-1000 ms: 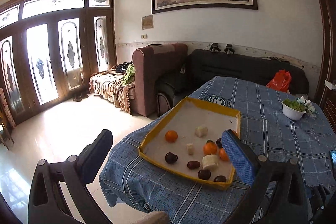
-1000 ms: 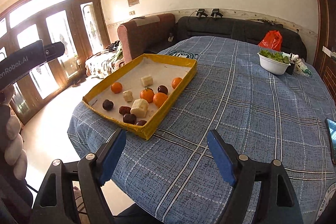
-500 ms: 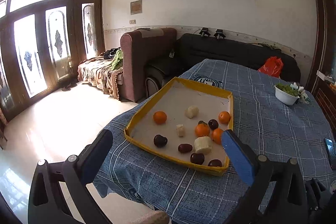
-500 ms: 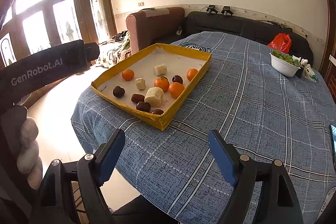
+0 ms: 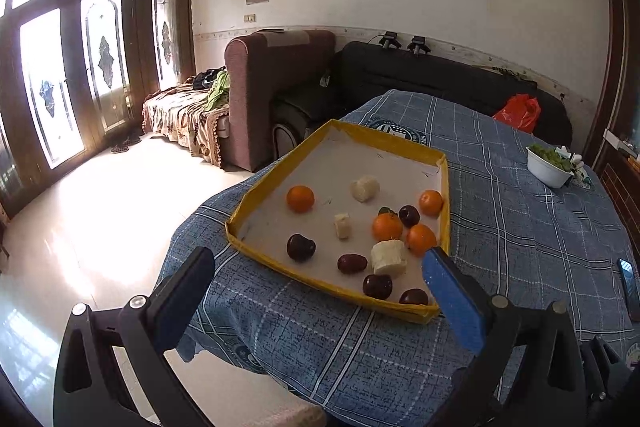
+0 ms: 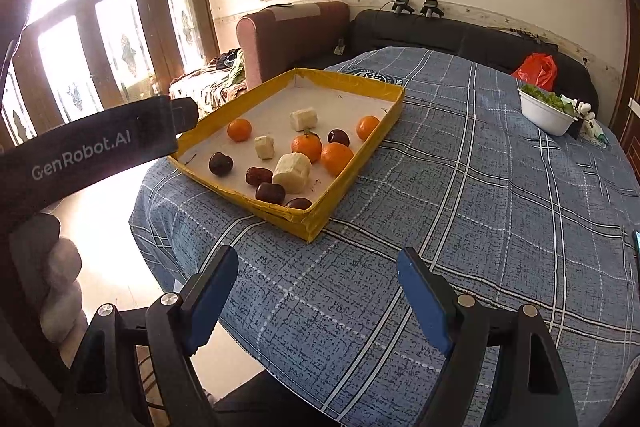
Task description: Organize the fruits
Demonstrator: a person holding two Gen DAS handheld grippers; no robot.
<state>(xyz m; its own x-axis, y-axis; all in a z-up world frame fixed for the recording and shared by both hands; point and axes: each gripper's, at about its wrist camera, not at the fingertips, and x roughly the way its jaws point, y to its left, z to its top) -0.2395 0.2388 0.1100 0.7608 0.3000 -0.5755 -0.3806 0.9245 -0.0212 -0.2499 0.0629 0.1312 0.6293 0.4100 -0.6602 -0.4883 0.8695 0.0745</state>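
Yellow-rimmed cardboard tray (image 6: 362, 163) of mixed fruit on a blue plaid tablecloth (image 6: 480, 207), near the table's left edge.

Tray holds four round oranges (image 6: 337, 158), glossy dark red fruits (image 6: 220, 163) and three pale, rough-cut chunks (image 6: 292, 167) — scattered loose on its white floor, most crowded toward the near right corner. White bowl (image 6: 546, 115) of greens stands well apart at the far right; red plastic bag (image 6: 538, 69) on the dark sofa behind. Left gripper (image 5: 316, 287) and right gripper (image 6: 318, 287) both gape wide, nothing between the blue pads — each short of the tray.
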